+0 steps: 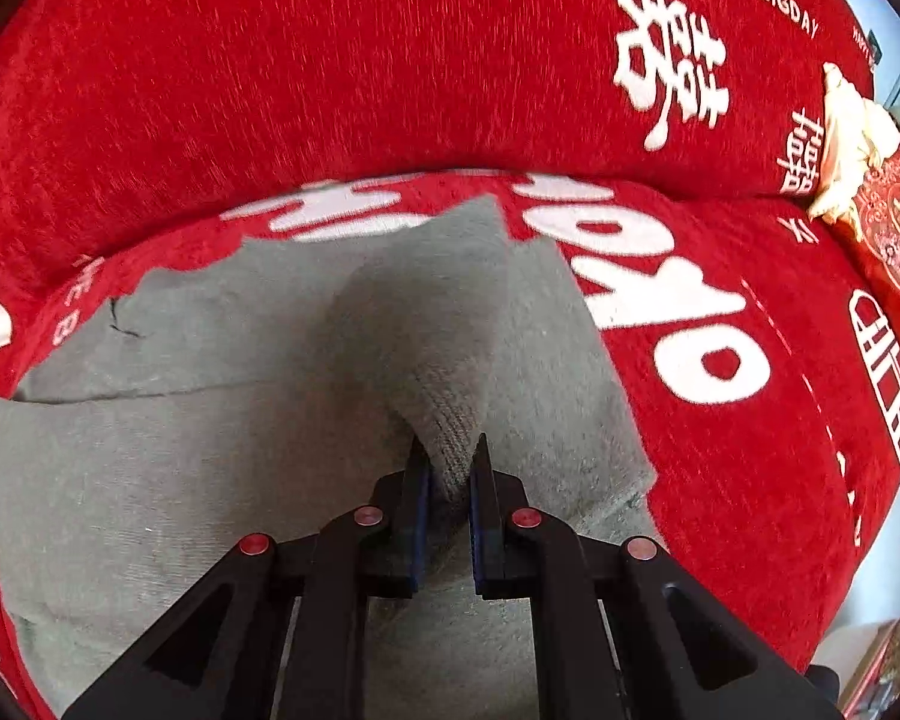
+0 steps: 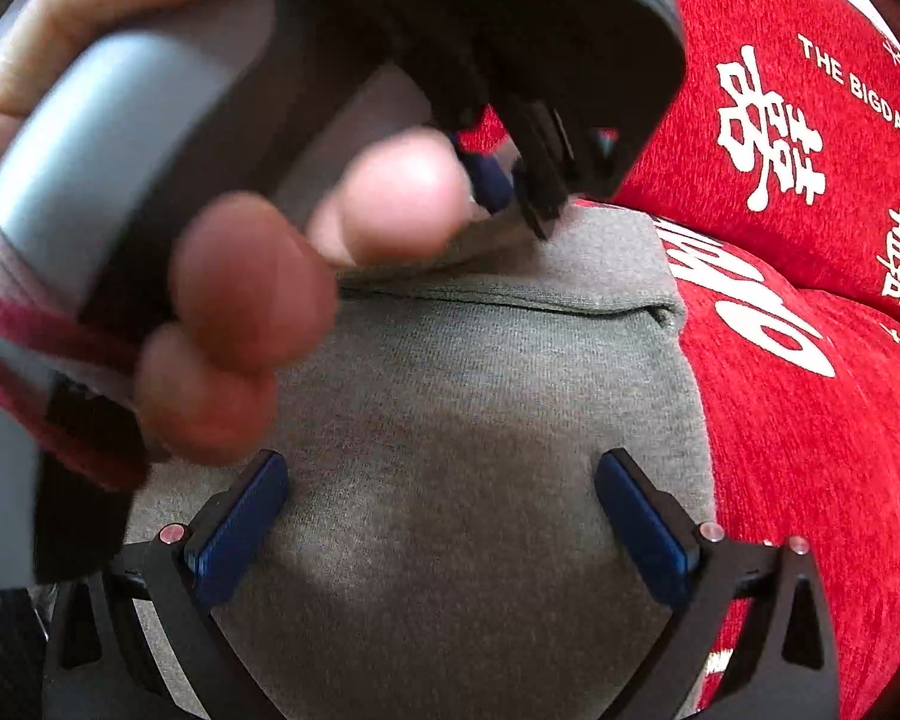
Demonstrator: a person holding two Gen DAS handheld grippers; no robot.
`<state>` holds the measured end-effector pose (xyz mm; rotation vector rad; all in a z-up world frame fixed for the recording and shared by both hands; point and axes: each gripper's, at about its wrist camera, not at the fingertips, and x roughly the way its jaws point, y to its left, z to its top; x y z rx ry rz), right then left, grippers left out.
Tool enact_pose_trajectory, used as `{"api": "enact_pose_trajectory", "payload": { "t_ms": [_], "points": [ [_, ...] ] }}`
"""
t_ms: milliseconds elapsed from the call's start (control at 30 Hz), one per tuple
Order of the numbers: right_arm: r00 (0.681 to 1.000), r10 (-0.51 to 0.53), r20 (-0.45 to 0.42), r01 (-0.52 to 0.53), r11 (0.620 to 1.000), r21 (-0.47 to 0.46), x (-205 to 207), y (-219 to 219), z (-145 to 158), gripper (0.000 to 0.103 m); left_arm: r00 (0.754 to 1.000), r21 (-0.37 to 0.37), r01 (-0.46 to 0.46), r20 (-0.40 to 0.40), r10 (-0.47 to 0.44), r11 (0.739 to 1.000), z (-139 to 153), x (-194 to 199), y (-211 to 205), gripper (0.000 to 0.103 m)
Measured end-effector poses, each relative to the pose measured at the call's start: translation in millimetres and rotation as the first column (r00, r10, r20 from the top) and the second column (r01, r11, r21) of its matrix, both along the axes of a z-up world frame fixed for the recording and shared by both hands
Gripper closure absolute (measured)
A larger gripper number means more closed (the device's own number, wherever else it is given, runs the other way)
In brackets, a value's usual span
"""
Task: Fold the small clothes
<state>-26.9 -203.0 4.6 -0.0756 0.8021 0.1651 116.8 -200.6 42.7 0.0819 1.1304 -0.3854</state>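
Observation:
A small grey knit garment [image 1: 210, 450] lies on a red sofa seat [image 1: 750, 480]. My left gripper [image 1: 450, 462] is shut on a pinched-up ridge of the grey cloth and lifts it into a peak. In the right wrist view the same garment [image 2: 450, 420] fills the middle, with a folded edge across its far side. My right gripper [image 2: 444, 480] is open and empty, its blue pads [image 2: 240, 528] spread wide just above the cloth. The left gripper [image 2: 510, 180] and the hand holding it show close up at the top left of that view.
The sofa's red backrest [image 1: 330, 60] with white characters rises behind the garment. A cream cloth [image 1: 852, 138] and a red patterned cushion [image 1: 894, 228] lie at the far right of the seat. The sofa's front edge and some floor [image 1: 870, 648] show at lower right.

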Motion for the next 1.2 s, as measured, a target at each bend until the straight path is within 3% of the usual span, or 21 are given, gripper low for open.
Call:
{"api": "enact_pose_trajectory", "payload": {
  "t_ms": [100, 200, 267, 367, 467, 567, 667, 733, 833, 933, 1000, 1100, 1200],
  "points": [
    [1.000, 0.000, 0.006, 0.000, 1.000, -0.002, -6, 4, -1, 0.001, 0.999, -0.018, -0.006, -0.054, 0.005, 1.000, -10, 5, 2, 0.092],
    [1.000, -0.001, 0.009, 0.001, 1.000, -0.001, -7, 6, -1, 0.001, 0.996, -0.095, 0.004, -0.085, -0.012, 0.995, -11, 6, 6, 0.049],
    [1.000, 0.000, 0.009, 0.000, 1.000, 0.001, -9, 7, -1, 0.001, 0.998, -0.097, -0.002, -0.066, -0.004, 0.995, -6, 2, 6, 0.014],
    [1.000, -0.001, 0.008, 0.001, 1.000, 0.002, -8, 8, -1, 0.001, 0.999, -0.078, 0.018, -0.037, -0.021, 0.997, 3, -3, 6, 0.012],
    [1.000, 0.000, 0.002, 0.000, 1.000, 0.008, -7, 7, 0, 0.001, 1.000, -0.122, 0.013, -0.008, -0.014, 0.992, 18, -9, 26, 0.012],
    [1.000, -0.008, -0.005, 0.008, 1.000, 0.005, -5, 4, 7, 0.001, 0.998, -0.160, -0.050, 0.022, 0.054, 0.986, 30, -13, 68, 0.012],
    [0.998, -0.036, 0.046, 0.035, 0.999, 0.026, -1, 2, 25, 0.000, 0.985, -0.151, -0.158, 0.052, 0.167, 0.976, 33, -15, 123, 0.012],
    [0.996, -0.051, 0.068, 0.048, 0.998, 0.038, 10, 6, 39, 0.001, 0.962, -0.142, -0.261, 0.049, 0.270, 0.955, 30, -14, 166, 0.012],
    [0.995, -0.056, 0.077, 0.052, 0.997, 0.058, 40, 19, 52, 0.001, 0.903, -0.124, -0.422, 0.036, 0.429, 0.898, 17, -12, 225, 0.012],
    [0.997, -0.069, 0.020, 0.066, 0.991, 0.116, 81, 38, 54, 0.000, 0.871, -0.108, -0.488, 0.002, 0.491, 0.866, -2, -13, 249, 0.012],
    [0.996, -0.084, -0.004, 0.084, 0.988, 0.127, 104, 47, 50, 0.001, 0.878, -0.088, -0.476, 0.005, 0.478, 0.875, -12, -17, 248, 0.012],
    [0.987, -0.121, -0.108, 0.131, 0.987, 0.092, 131, 53, 29, 0.001, 0.897, -0.031, -0.438, 0.052, 0.439, 0.898, -18, -20, 235, 0.012],
    [0.966, -0.176, -0.192, 0.174, 0.984, -0.028, 135, 37, 7, 0.001, 0.911, 0.009, -0.405, 0.085, 0.403, 0.914, -24, -22, 224, 0.012]
  ]
}}
